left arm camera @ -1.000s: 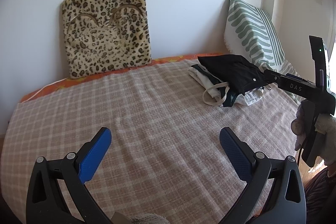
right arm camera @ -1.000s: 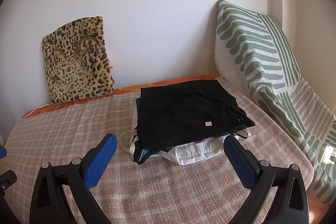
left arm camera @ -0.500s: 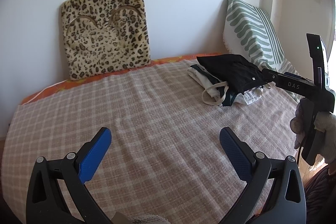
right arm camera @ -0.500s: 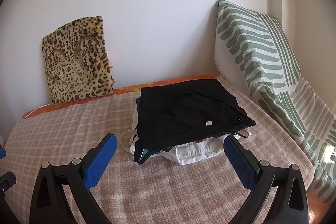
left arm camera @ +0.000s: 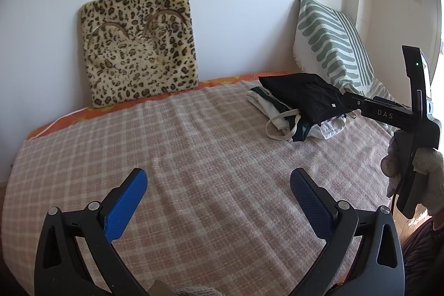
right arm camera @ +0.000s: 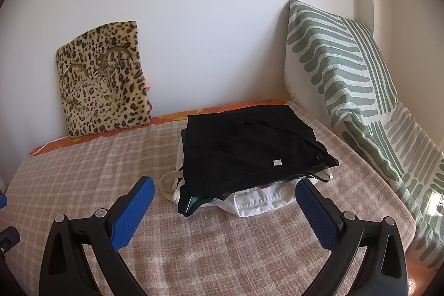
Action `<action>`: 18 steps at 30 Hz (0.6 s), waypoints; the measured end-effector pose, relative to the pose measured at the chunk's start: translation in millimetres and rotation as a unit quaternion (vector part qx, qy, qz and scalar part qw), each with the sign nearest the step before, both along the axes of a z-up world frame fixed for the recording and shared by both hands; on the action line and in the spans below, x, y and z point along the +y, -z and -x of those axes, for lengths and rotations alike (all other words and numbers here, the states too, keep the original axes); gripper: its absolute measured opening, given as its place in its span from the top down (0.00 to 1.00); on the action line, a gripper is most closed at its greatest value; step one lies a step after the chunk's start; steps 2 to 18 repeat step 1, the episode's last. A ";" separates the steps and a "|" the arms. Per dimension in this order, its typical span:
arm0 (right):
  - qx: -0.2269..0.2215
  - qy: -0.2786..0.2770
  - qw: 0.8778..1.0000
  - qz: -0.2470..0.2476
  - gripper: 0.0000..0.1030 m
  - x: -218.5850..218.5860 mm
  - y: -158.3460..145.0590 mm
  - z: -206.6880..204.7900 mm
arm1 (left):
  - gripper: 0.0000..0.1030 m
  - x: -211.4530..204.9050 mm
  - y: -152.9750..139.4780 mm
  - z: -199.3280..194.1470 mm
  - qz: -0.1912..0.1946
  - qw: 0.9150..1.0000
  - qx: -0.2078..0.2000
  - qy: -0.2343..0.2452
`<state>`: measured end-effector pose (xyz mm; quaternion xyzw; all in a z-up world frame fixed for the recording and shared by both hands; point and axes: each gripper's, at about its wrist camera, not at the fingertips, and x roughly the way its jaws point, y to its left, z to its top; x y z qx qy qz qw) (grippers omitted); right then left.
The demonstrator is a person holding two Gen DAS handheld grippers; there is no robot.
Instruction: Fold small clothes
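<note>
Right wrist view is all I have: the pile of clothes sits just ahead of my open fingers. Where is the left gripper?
Observer: The left gripper is open over bare checked blanket, with no garment between its fingers.
Operator: How does my tool sit from that side?
Observer: The right gripper reaches in from the right, its front end at the near right edge of the pile of clothes; contact cannot be told.
Operator: Who holds it?
Observer: A hand in a pale knitted glove grips its handle at the right edge of the left wrist view.
</note>
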<state>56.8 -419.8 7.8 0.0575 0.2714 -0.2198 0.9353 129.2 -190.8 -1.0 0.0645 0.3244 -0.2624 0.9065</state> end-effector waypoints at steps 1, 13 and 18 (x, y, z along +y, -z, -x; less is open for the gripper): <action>0.000 0.000 1.000 0.000 0.00 0.2 0.1 -0.1 | 0.00 0.1 0.0 0.1 0.000 1.000 0.000 0.000; 0.000 0.000 1.000 0.000 0.00 0.2 0.1 -0.1 | 0.00 0.1 0.0 0.1 0.000 1.000 0.000 0.000; 0.000 0.000 1.000 0.000 0.00 0.2 0.1 -0.1 | 0.00 0.1 0.0 0.1 0.000 1.000 0.000 0.000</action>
